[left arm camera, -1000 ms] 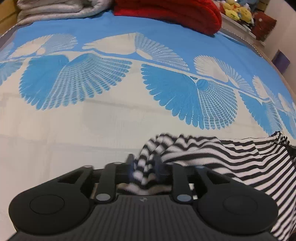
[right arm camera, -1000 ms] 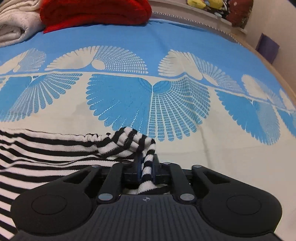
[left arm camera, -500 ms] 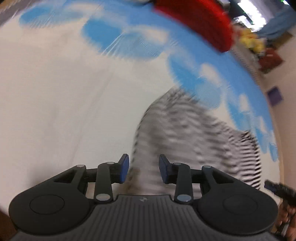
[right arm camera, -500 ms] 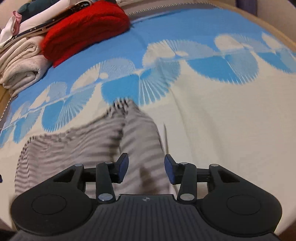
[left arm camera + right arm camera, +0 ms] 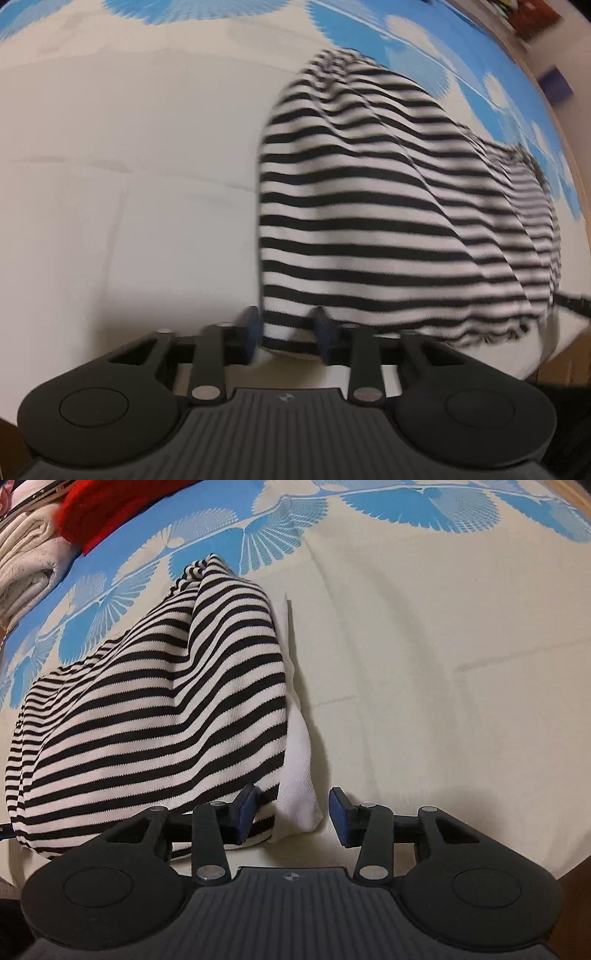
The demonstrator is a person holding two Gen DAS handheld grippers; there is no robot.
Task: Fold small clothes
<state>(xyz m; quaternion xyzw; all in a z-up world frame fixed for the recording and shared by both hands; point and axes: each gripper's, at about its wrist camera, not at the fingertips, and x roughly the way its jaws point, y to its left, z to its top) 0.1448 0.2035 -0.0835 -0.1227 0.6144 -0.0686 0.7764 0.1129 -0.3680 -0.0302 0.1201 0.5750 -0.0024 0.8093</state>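
Roughly, by part:
Garment: the striped garment (image 5: 155, 701) lies on the bedspread (image 5: 443, 646), doubled over lengthwise, its near hem at six o'clock by both grippers and its far end bunched toward eleven o'clock in the right wrist view.
Done: one fold looks made, though the cloth still billows and sits unevenly.
Left gripper: the left gripper (image 5: 290, 330) has just been closing; the near corner of the hem sits between its jaws, which stand narrow, seemingly pinching it.
Right gripper: the right gripper (image 5: 293, 814) has also been narrowing, yet its jaws stand plainly apart; the hem's other corner and a white underlayer (image 5: 297, 775) lie between them, the right pad clear of the cloth.
Left to do: flattening, at least one crosswise fold, then probably setting it with the folded pile (image 5: 33, 572) at ten o'clock.
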